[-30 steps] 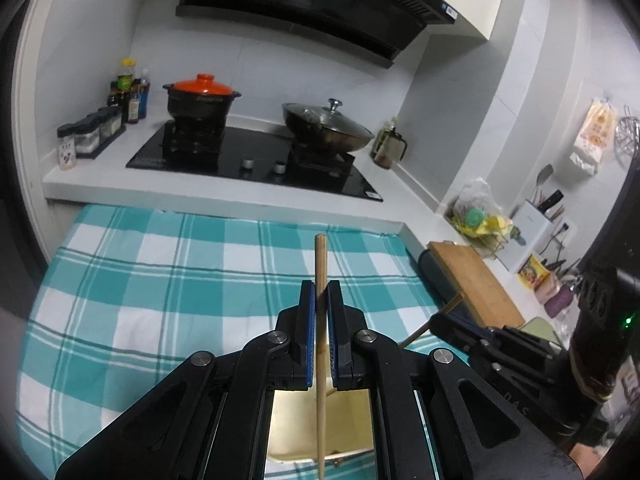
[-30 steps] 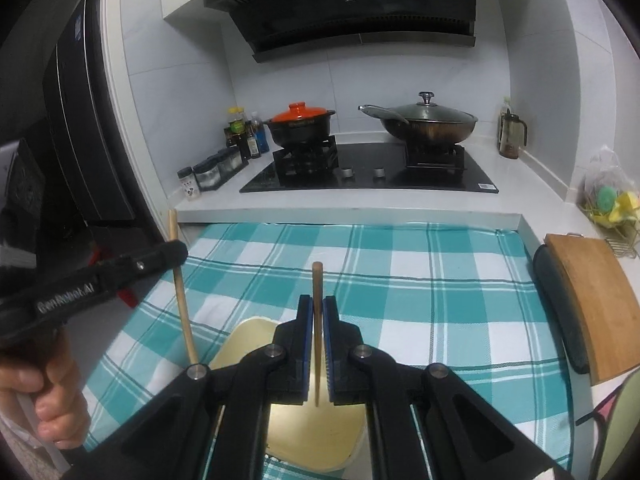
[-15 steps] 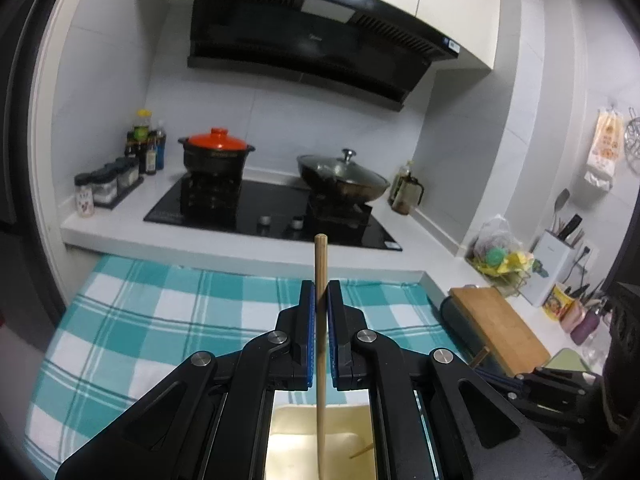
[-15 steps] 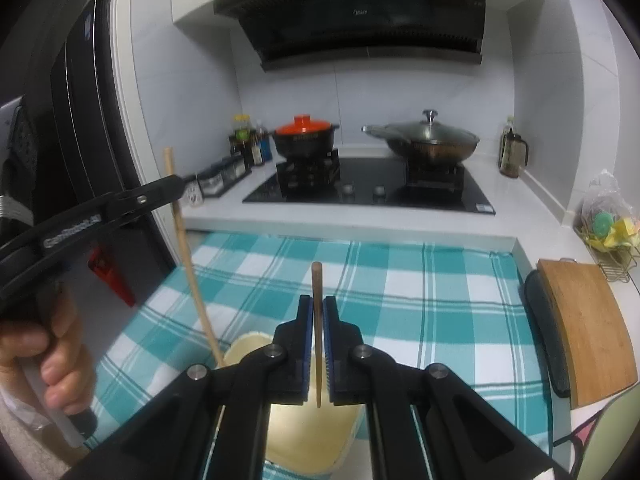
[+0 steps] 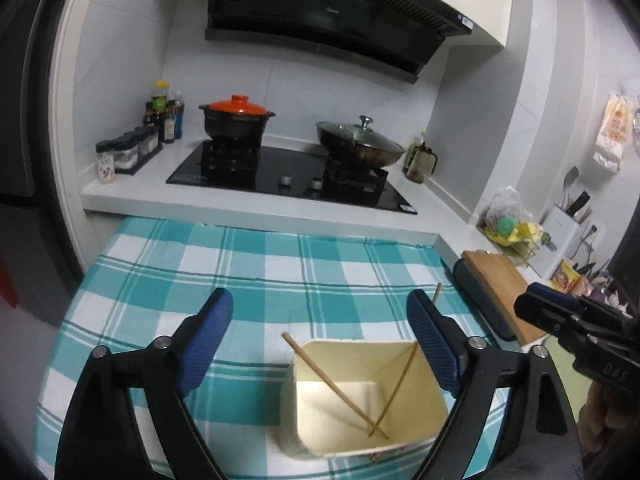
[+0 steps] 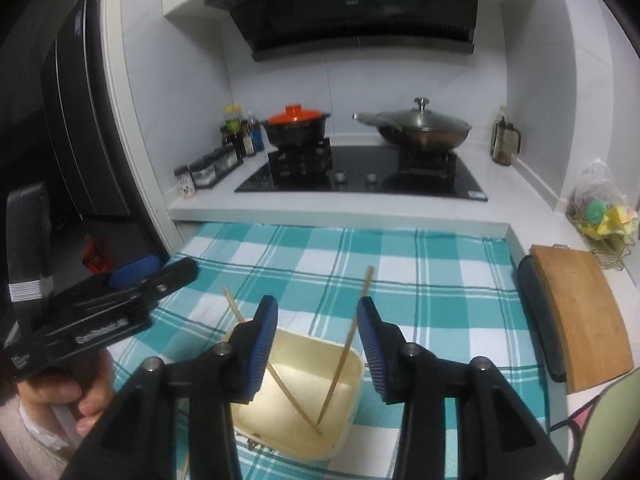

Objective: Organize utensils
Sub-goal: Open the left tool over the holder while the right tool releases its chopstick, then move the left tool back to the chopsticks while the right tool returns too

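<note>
Both chopsticks (image 5: pixel 335 385), clamped before, now lie released in the bin (image 5: pixel 436 400).

Spice jar (image 5: pixel 105 162) labels unreadable

— What do I have on the left claw (image 5: pixel 320 344)?

— Two black angular arms, each tipped with a ribbed blue pad; a silver screw head sits at every pivot; seen from my right camera its black body carries blurred white lettering, and a hand (image 6: pixel 76 396) wraps the handle.

— And my right claw (image 6: pixel 317 338)?

— Same build: black arms, ribbed blue pads, round silver screws; from the left camera its dark casing shows faint raised letters I cannot read.
</note>
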Demonstrator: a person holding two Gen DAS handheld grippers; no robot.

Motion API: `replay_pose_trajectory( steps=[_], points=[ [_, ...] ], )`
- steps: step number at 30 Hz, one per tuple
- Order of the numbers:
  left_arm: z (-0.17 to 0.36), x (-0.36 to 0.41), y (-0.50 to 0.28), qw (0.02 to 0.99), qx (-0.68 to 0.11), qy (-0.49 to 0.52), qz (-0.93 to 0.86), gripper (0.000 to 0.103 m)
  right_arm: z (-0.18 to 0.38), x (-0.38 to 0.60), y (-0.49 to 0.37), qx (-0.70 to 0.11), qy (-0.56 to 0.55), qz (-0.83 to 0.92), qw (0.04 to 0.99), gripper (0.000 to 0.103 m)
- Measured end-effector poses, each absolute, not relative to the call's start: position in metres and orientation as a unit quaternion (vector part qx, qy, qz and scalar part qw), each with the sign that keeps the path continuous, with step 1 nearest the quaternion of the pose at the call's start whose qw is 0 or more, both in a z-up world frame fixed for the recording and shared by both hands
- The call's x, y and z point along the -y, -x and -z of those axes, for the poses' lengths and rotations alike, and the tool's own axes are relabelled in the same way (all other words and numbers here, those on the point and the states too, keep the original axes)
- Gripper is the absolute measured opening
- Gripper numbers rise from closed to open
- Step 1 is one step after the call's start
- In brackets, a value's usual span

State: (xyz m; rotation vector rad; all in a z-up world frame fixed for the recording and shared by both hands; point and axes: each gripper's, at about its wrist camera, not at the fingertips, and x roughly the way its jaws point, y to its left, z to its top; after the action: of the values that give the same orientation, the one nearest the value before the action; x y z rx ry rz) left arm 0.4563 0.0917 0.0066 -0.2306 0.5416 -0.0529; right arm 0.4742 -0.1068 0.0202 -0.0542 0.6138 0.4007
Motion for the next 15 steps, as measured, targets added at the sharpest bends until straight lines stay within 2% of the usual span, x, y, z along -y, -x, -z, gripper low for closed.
replay_pose_trajectory(
  steps=[1, 7, 10, 12, 15],
  points=[
    [-0.011, -0.094, -0.438, 0.958, -0.265, 0.108, 0.03, 0.099, -0.026, 0.11, -0.465, -0.292, 0.029, -0.195, 0.936, 0.042],
    [0.006, -0.106, -0.334, 0.949, -0.295, 0.078, 0.074, 0.099, -0.037, 0.135, -0.373, -0.259, 0.053, -0.206, 0.942, 0.043],
    [0.034, -0.109, -0.285, 0.931, -0.35, 0.068, 0.076, 0.099, -0.024, 0.151, -0.318, -0.245, 0.068, -0.211, 0.944, 0.046],
    [0.053, -0.109, -0.254, 0.92, -0.376, 0.066, 0.086, 0.1, -0.011, 0.162, -0.284, -0.244, 0.067, -0.211, 0.944, 0.054],
    [0.076, -0.103, -0.209, 0.924, -0.379, 0.046, 0.03, 0.103, 0.015, 0.178, -0.236, -0.25, 0.054, -0.203, 0.945, 0.054]
  ],
)
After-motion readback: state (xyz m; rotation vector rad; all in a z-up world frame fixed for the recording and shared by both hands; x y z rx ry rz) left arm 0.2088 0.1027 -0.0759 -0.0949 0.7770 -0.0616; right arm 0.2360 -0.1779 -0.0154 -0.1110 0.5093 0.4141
